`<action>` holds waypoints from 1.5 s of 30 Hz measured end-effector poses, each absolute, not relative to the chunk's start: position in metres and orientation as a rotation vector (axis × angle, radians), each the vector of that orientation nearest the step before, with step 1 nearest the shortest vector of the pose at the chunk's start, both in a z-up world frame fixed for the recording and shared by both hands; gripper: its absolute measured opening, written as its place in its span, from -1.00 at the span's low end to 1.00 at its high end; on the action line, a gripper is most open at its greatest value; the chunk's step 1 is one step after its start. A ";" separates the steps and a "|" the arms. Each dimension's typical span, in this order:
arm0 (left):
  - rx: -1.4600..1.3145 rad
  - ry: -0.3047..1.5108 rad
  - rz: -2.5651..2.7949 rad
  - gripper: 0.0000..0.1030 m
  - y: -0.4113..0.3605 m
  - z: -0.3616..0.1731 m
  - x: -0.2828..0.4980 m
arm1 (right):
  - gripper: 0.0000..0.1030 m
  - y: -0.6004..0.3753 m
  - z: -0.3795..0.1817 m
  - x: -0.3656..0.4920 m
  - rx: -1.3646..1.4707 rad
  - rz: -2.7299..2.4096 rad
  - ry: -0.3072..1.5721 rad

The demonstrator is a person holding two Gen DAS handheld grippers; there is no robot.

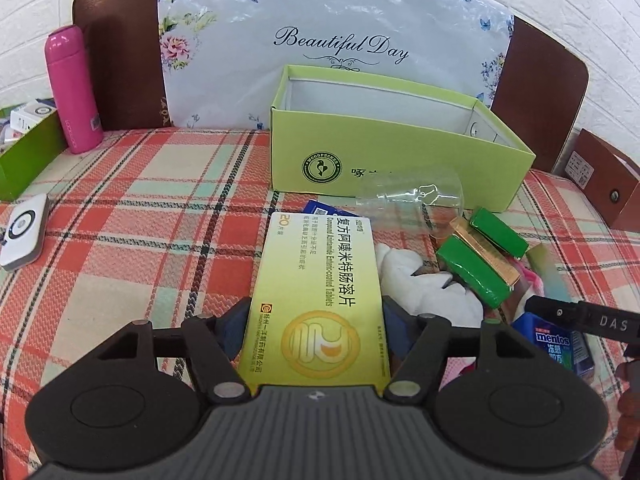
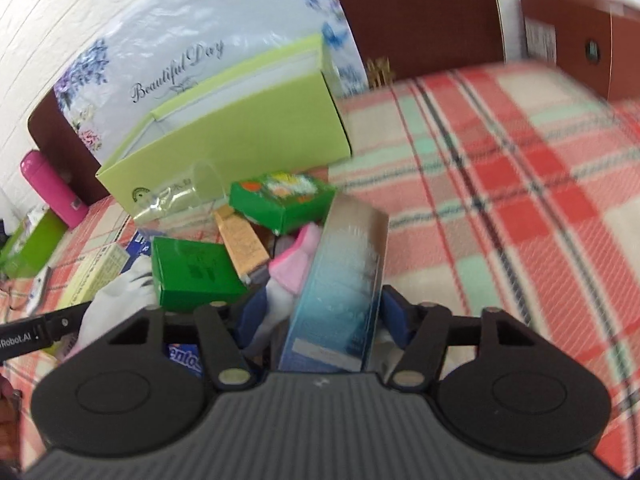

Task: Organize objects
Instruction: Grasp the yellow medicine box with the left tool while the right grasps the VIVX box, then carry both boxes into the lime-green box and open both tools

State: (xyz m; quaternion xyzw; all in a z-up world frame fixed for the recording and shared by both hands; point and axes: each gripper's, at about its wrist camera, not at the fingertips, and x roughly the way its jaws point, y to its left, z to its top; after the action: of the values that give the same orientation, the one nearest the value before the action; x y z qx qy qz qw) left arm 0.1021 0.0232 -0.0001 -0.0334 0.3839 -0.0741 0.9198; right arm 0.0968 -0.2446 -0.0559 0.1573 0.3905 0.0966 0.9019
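My left gripper (image 1: 314,326) is shut on a yellow-green tablet box (image 1: 320,280) with Chinese print, held flat over the plaid cloth. My right gripper (image 2: 316,316) is shut on a tall blue-and-silver carton (image 2: 344,280). An open light-green shoebox (image 1: 392,148) stands behind the pile; it also shows in the right wrist view (image 2: 240,136). The pile holds two green boxes (image 1: 472,276), a gold box (image 1: 484,252), a white soft toy (image 1: 424,284), a blue Mentos pack (image 1: 560,344) and a clear glass (image 1: 424,196) lying on its side.
A pink bottle (image 1: 74,92) stands at the back left next to a green bin (image 1: 28,152) of small boxes. A white round-buttoned device (image 1: 22,232) lies at the left. A brown box (image 1: 600,184) sits at the right. A floral "Beautiful Day" bag (image 1: 320,40) leans on a brown chair back.
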 end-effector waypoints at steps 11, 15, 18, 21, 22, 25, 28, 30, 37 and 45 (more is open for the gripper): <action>-0.065 0.732 -0.186 0.33 0.019 0.020 0.077 | -0.18 -0.242 -0.011 0.057 0.226 0.235 0.607; -0.072 0.673 -0.214 0.33 0.017 0.042 0.069 | -0.18 -0.244 0.012 0.051 0.236 0.267 0.544; -0.092 0.634 -0.247 0.33 0.014 0.059 0.069 | -0.18 -0.244 0.030 0.051 0.242 0.305 0.499; -0.099 0.603 -0.270 0.33 0.010 0.072 0.076 | -0.18 -0.238 0.045 0.059 0.233 0.341 0.466; -0.095 0.594 -0.270 0.33 0.008 0.076 0.078 | -0.18 -0.236 0.050 0.061 0.227 0.349 0.456; -0.083 0.577 -0.275 0.33 0.004 0.083 0.086 | -0.18 -0.231 0.060 0.069 0.205 0.362 0.425; -0.051 0.571 -0.275 0.33 0.000 0.087 0.093 | -0.18 -0.226 0.065 0.076 0.191 0.366 0.413; -0.041 0.584 -0.274 0.33 -0.001 0.083 0.097 | -0.18 -0.225 0.064 0.080 0.188 0.370 0.410; -0.077 0.711 -0.248 0.33 0.004 0.044 0.120 | -0.18 -0.222 0.033 0.102 0.199 0.364 0.506; -0.092 0.635 -0.247 0.33 0.002 0.073 0.146 | -0.18 -0.212 0.032 0.137 0.197 0.390 0.528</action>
State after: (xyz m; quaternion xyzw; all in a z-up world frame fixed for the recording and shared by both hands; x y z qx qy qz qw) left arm 0.1457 0.0018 0.0726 -0.0450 0.3112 -0.1209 0.9416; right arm 0.1371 -0.2122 0.0315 0.0965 0.2589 0.1914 0.9418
